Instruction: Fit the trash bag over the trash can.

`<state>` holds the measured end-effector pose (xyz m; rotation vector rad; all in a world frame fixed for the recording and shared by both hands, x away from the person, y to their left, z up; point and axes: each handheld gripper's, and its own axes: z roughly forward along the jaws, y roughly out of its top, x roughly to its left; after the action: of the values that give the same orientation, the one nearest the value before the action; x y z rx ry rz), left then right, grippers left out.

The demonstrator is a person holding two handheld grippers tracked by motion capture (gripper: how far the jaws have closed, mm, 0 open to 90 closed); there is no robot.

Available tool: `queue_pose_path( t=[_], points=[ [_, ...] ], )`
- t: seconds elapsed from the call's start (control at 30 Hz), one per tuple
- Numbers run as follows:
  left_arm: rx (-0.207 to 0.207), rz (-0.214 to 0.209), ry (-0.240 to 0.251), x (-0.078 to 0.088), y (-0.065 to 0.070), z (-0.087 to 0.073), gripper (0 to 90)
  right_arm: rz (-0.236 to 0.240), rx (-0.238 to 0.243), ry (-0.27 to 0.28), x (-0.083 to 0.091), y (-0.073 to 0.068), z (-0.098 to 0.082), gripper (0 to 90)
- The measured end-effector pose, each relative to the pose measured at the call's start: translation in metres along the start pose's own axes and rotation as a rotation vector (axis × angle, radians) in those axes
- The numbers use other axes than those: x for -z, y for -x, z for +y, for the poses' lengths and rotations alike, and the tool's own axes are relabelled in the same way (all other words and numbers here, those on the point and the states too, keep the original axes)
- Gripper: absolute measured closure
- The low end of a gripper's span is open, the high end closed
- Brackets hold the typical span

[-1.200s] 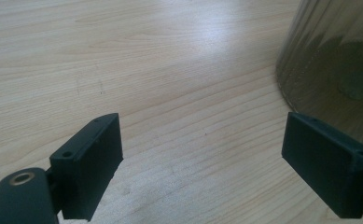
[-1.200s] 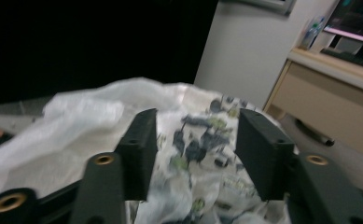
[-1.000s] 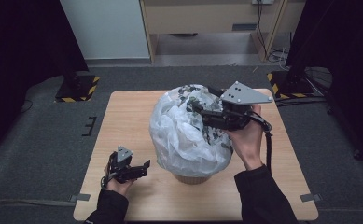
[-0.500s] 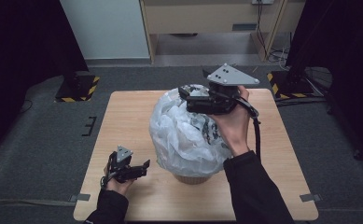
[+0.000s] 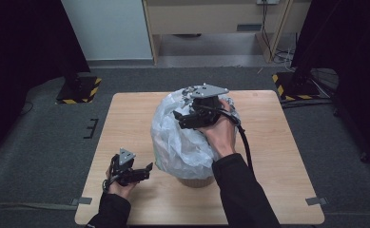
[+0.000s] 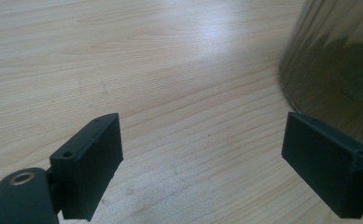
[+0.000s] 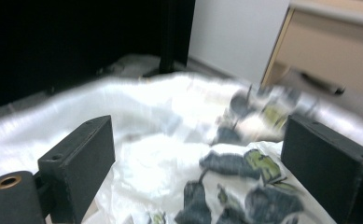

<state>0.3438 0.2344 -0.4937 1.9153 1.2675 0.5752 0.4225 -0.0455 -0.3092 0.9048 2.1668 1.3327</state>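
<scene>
A white plastic bag [image 5: 182, 142] with dark print [image 7: 244, 186] is draped over a tan bin [image 5: 195, 182] at the middle of the wooden table [image 5: 268, 156]. My right gripper [image 5: 179, 118] hovers just over the top of the bag, pointing left. Its jaws have just been opening and stand open, with crumpled bag film below them and nothing pressed between them [image 7: 198, 144]. My left gripper [image 5: 147, 167] rests low near the table's front left, open and pointing at the foot of the bin [image 6: 338, 60], with bare wood between its jaws [image 6: 198, 140].
Bare wood lies left and right of the bin. Beyond the table, on grey floor, are two black stands with yellow-black striped bases [image 5: 80, 90] [image 5: 294, 88], a wooden cabinet [image 5: 211, 19] and a pale panel [image 5: 106, 28].
The right hand has swung from the bag's back right edge leftward and down onto the bag's top. The left gripper has stayed put.
</scene>
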Motion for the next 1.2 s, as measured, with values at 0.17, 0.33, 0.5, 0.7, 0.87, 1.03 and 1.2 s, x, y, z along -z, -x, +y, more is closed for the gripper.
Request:
queue_pose_path(
  t=[0.17,0.33,0.5,0.7,0.87,1.03,1.2],
  points=[
    [-0.002,-0.001,-0.002,0.0,0.0,0.0,11.9,0.023,-0.018,-0.107,-0.014,-0.002,-0.01,9.9],
    [-0.005,-0.001,-0.003,0.0,0.001,0.0,11.9,0.045,0.014,-0.265,-0.029,-0.006,-0.019,10.0],
    [-0.007,-0.005,-0.006,-0.001,0.001,-0.001,11.8,0.071,0.012,-0.395,-0.04,-0.007,-0.025,10.2],
    [-0.008,-0.011,-0.013,-0.002,0.002,-0.001,11.8,0.108,-0.007,-0.56,-0.05,-0.009,-0.035,10.7],
    [-0.005,-0.015,-0.017,-0.003,0.002,-0.002,11.8,0.131,-0.003,-0.62,-0.054,-0.012,-0.039,11.2],
    [-0.006,-0.02,-0.018,-0.002,0.003,-0.002,11.8,0.122,0.006,-0.616,-0.053,-0.012,-0.039,11.1],
    [0.001,-0.025,-0.017,-0.003,0.002,-0.002,11.8,0.115,0.0,-0.556,-0.049,-0.011,-0.033,12.9]
  ],
)
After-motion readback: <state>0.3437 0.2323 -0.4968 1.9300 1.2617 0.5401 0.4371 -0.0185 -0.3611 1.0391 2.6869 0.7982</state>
